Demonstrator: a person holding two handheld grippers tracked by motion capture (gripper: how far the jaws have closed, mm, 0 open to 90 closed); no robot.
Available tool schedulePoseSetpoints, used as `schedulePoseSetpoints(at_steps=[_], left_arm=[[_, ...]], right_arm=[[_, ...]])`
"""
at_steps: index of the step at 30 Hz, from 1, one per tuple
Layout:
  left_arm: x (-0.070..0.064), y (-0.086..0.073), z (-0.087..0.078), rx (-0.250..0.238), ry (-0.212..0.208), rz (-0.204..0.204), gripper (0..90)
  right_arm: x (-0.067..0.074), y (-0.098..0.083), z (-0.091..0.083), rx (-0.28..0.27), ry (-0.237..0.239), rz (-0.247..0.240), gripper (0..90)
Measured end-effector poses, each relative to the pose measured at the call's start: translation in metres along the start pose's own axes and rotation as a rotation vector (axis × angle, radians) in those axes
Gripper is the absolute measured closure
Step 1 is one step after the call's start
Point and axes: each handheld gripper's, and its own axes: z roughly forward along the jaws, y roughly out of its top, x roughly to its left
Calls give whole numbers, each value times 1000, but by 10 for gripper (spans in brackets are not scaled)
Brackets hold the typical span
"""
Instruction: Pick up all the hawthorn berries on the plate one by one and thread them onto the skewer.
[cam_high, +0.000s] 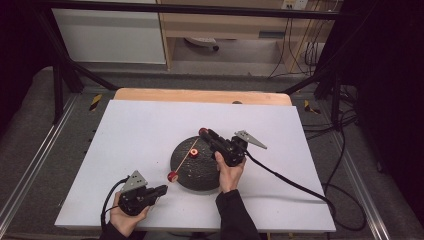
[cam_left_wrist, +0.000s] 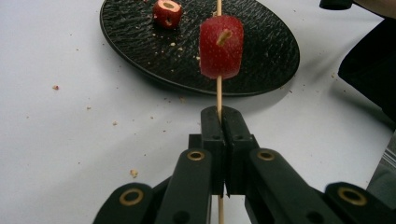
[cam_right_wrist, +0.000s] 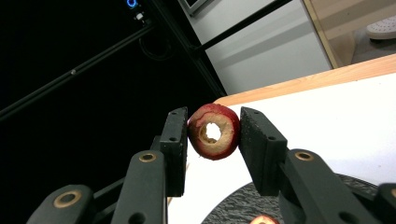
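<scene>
My two grippers over a round black textured plate.

My left gripper clamps a thin wooden skewer; my right gripper pinches a cored red fruit ring, perhaps hawthorn.

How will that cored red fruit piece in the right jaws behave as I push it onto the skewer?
The cored fruit piece is ring-shaped with thin walls, so it may split under a hard squeeze. Crumbs on the black plate suggest crumbly flesh. The skewer looks thin and probably flexes, so align its hole first.
</scene>
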Motion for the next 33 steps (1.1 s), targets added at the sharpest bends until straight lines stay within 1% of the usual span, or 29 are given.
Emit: schedulePoseSetpoints(at_steps=[3, 8, 14, 18, 20, 23, 25, 29, 33], left_arm=[[-1, 0, 0, -7, 0, -6, 885], [-1, 1, 0, -12, -1, -18, 884], [-1, 1, 1, -18, -6, -33, 885], [-1, 1, 3, -15, -6, -33, 885], [-2, 1, 3, -15, -6, -37, 885], [-3, 2, 4, -19, -6, -42, 885], [-3, 2, 4, -26, -5, -48, 885], [-6, 3, 5, -51, -1, -67, 884], [-9, 3, 7, -68, 1, -87, 885]], right_arm=[[1, -1, 2, -6, 4, 11, 637], [4, -3, 7, -17, 11, 11, 637], [4, -6, 8, -21, 18, 24, 636], [3, -7, 9, -24, 26, 29, 637], [4, -8, 9, -24, 30, 39, 637], [4, -9, 9, -26, 38, 41, 637], [5, -9, 10, -25, 41, 48, 637], [8, -11, 11, -27, 50, 44, 637], [9, -12, 12, -30, 58, 61, 637]])
